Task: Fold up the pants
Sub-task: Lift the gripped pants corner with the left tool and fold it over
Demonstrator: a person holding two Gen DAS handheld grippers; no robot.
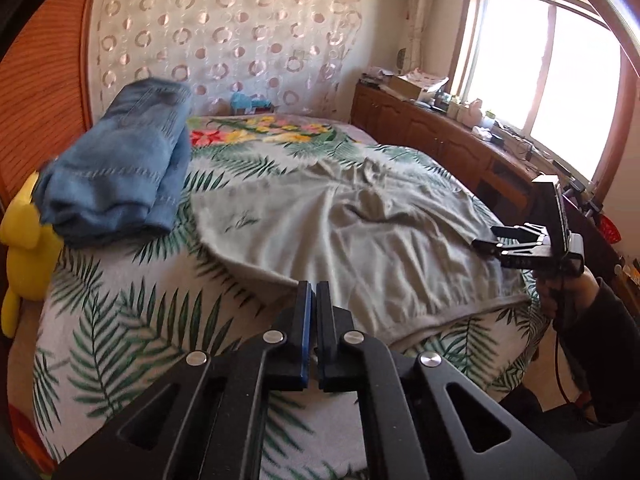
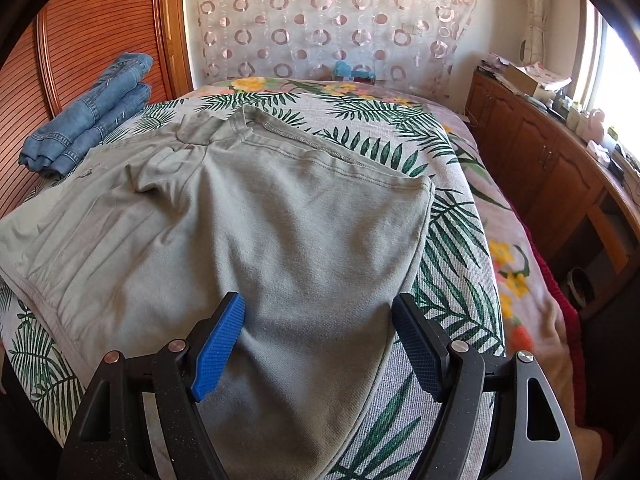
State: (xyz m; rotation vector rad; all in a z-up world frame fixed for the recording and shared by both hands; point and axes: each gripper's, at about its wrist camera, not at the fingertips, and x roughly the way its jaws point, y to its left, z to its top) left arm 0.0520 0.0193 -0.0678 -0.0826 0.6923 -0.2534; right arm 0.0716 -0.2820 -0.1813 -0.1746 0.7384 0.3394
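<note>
Across the near half of the bed (image 2: 472, 184), grey-green pants (image 2: 256, 232) are spread flat. Folded jeans (image 1: 116, 168) at the far left corner are flanked by a yellow toy (image 1: 24, 248) only in the left view. The left gripper (image 1: 314, 292) is closed at the pants' near hem; whether cloth is pinched cannot be told. The right gripper (image 2: 320, 340) is held open above the fabric.

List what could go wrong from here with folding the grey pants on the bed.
1. The left gripper is shut at the pants' hem; whether it caught cloth is unclear, so a lift may come up bare.
2. The right gripper is open over one leg, so a one-sided lift would skew the fold.
3. The folded jeans sit close beside the pants and could get dragged or toppled.
</note>
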